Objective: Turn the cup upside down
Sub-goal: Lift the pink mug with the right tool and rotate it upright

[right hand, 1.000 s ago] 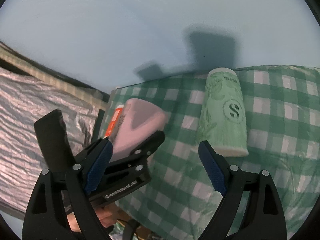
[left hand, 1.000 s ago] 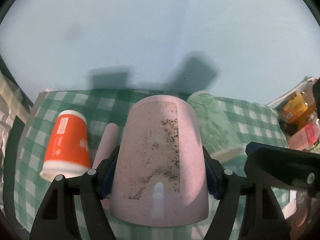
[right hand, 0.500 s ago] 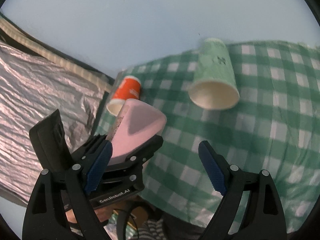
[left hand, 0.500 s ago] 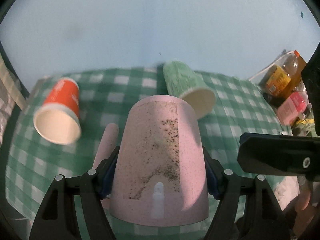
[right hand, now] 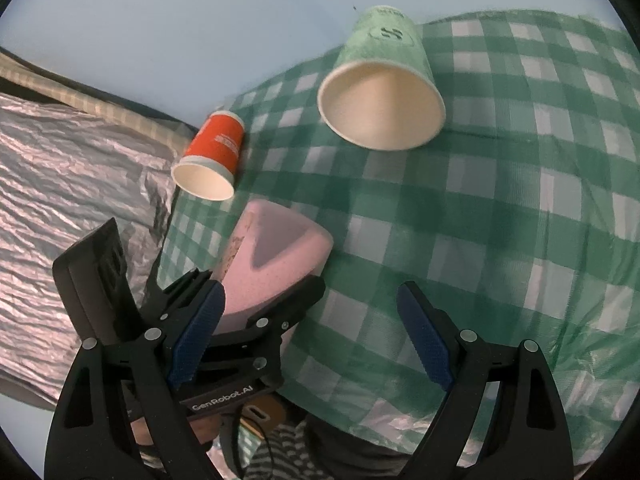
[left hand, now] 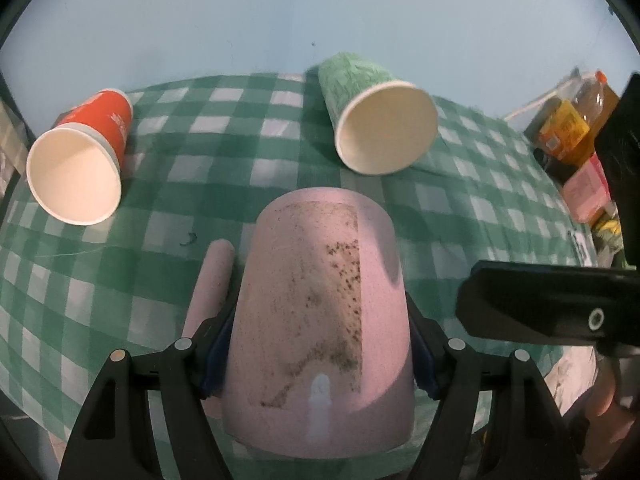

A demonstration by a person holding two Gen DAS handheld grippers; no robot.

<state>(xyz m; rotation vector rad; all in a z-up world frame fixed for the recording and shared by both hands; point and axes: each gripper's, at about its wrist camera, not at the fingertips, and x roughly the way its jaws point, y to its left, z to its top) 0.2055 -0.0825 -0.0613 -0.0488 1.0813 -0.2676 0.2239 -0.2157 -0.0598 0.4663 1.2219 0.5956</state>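
Note:
My left gripper (left hand: 320, 344) is shut on a pink handled cup (left hand: 320, 312), held above the green checked tablecloth (left hand: 200, 168) with its base pointing away from the camera; its handle (left hand: 212, 280) is on the left. The same cup (right hand: 272, 264) shows in the right wrist view, clamped in the left gripper. My right gripper (right hand: 312, 332) is open and empty, beside the pink cup and above the cloth. A green paper cup (left hand: 376, 120) and an orange paper cup (left hand: 84, 156) stand on the cloth with their mouths open; they also show in the right wrist view, green (right hand: 380, 92) and orange (right hand: 212, 156).
Bottles and packets (left hand: 576, 132) sit at the right edge of the table. A silver crinkled sheet (right hand: 68, 184) lies left of the table. A pale blue wall (left hand: 280, 16) rises behind the table. The right gripper's body (left hand: 552, 304) is close on the right.
Both grippers have tilted downward, the left still clamping the pink cup. The views now look down into the mouths of the green and orange cups.

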